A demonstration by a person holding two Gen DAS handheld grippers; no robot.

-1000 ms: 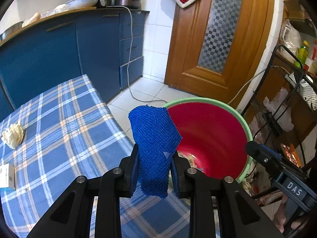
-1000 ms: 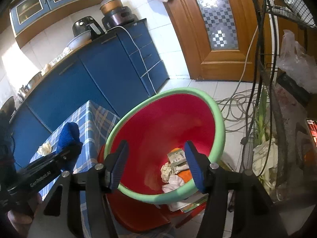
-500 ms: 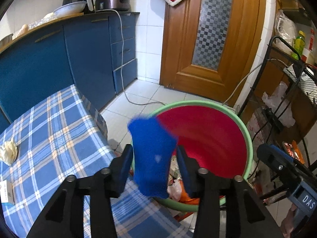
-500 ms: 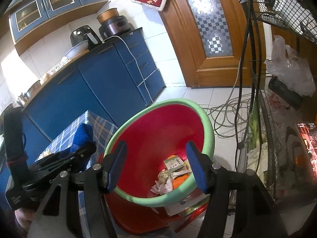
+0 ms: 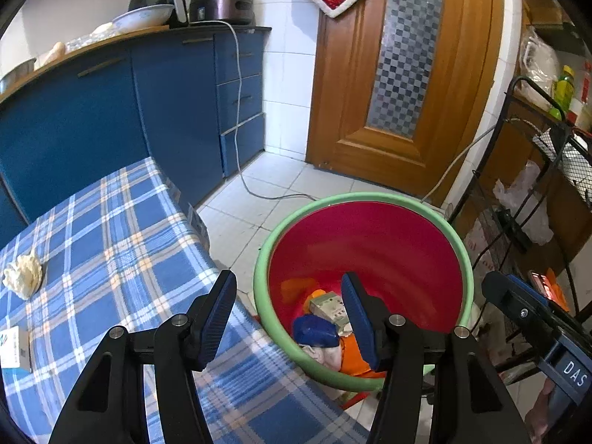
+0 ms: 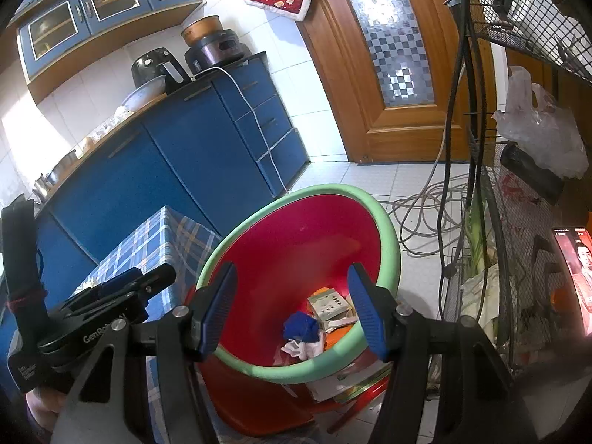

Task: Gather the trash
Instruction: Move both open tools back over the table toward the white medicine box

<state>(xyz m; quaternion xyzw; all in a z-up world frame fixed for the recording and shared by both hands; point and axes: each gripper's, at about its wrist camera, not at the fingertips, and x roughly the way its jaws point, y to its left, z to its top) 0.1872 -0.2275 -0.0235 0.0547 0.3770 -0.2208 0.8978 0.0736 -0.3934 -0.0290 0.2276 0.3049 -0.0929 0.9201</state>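
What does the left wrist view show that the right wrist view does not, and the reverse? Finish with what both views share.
Only the left wrist view shows the crumpled tissue and the small white box lying on the checked tablecloth.

Only the right wrist view shows the wall cupboards and the coiled cable on the floor.

Both show the red bin with the blue cloth lying inside among other rubbish, and both grippers, left gripper opening with nothing between its fingers, right gripper empty.

"DAS" on right tongs [image 5: 518,305]; "GenRo…" on left tongs [image 6: 122,286].
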